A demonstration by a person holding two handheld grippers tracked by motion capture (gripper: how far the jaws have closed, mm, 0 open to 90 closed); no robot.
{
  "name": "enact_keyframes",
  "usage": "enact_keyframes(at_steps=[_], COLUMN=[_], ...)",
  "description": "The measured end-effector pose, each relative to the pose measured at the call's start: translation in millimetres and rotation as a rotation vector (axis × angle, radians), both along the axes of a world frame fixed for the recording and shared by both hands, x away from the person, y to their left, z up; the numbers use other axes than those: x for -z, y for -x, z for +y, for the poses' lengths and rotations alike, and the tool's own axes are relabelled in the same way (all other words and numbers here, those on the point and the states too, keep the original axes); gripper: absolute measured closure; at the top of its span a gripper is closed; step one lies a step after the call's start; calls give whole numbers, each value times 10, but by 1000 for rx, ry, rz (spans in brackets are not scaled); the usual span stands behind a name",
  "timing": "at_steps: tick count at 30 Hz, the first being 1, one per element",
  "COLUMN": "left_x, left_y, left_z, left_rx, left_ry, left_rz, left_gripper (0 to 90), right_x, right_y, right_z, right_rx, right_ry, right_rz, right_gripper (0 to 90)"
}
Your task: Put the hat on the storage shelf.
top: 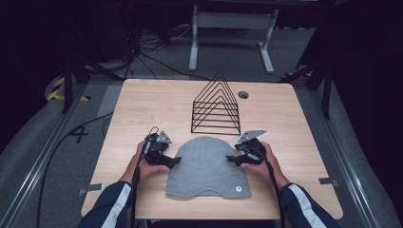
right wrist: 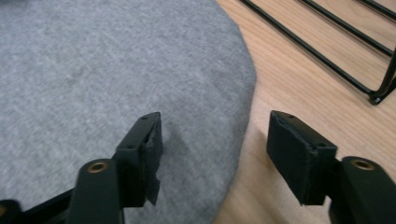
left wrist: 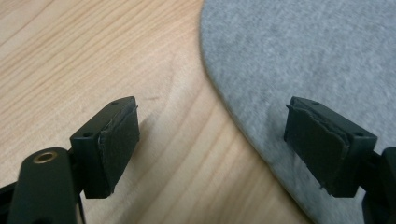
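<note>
A grey knit beanie [top: 206, 166] lies flat on the wooden table [top: 138, 109], its rounded crown pointing away from the person. My left gripper [top: 175, 161] sits at the beanie's left edge, open; in the left gripper view its jaws [left wrist: 212, 149] straddle the cloth edge [left wrist: 299, 70] with nothing pressed between the pads. My right gripper [top: 231, 159] rests at the beanie's right edge, open too. In the right gripper view [right wrist: 215, 154] one jaw hangs over the grey cloth [right wrist: 102, 70] and the other over bare wood.
A black wire rack [top: 216, 107] shaped like a row of triangles stands just behind the beanie; its base bars [right wrist: 322, 51] appear in the right gripper view. A round cable hole [top: 243, 94] lies at the back right. Dark floor with cables surrounds the table.
</note>
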State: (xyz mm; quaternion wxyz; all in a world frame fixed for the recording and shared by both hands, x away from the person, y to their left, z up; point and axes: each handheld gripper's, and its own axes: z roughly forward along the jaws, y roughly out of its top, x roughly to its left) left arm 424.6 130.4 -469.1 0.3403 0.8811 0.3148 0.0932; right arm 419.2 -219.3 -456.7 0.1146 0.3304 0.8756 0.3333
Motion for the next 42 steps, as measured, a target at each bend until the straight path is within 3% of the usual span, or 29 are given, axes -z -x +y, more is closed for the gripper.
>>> enact_keyframes(at_steps=[1,5,9,11,17,21,24,29,31,34,38,42], left_x=[1,-16,-19,-32,-52,-61,-61,-54,-40,-50,-66,-92], left_y=[-15,14,58,91,136,131,86,-1,-5,22,82,144], left_z=[-19,-111,-207,-256,-264,-258,-219,-174,-195,-244,-312,-322], left_rx=[2,47,89,105,96,79,50,18,28,62,83,111], left_ry=[-4,-31,-37,-51,-59,-56,-61,-40,-51,-69,-75,-51], left_rz=[0,10,7,10,25,25,24,41,23,30,26,28], left_gripper=[150,149,148,148,181,215,188,185,153,144,175,367], right_x=[12,25,25,-4,-35,-33,-35,-42,-7,-6,-24,-40], right_y=[-10,0,22,40,80,89,97,59,51,65,114,145], right_z=[31,62,89,116,143,161,183,180,206,235,271,282], right_rx=[8,7,-1,-11,-27,-45,-49,3,8,-10,-45,-69], right_ry=[23,16,9,29,55,55,68,49,65,63,60,49], right_rz=[-25,-31,-39,-21,9,21,24,-7,8,11,8,13], right_gripper=[311,307,381,423,423,347,313,271,225,237,384,556])
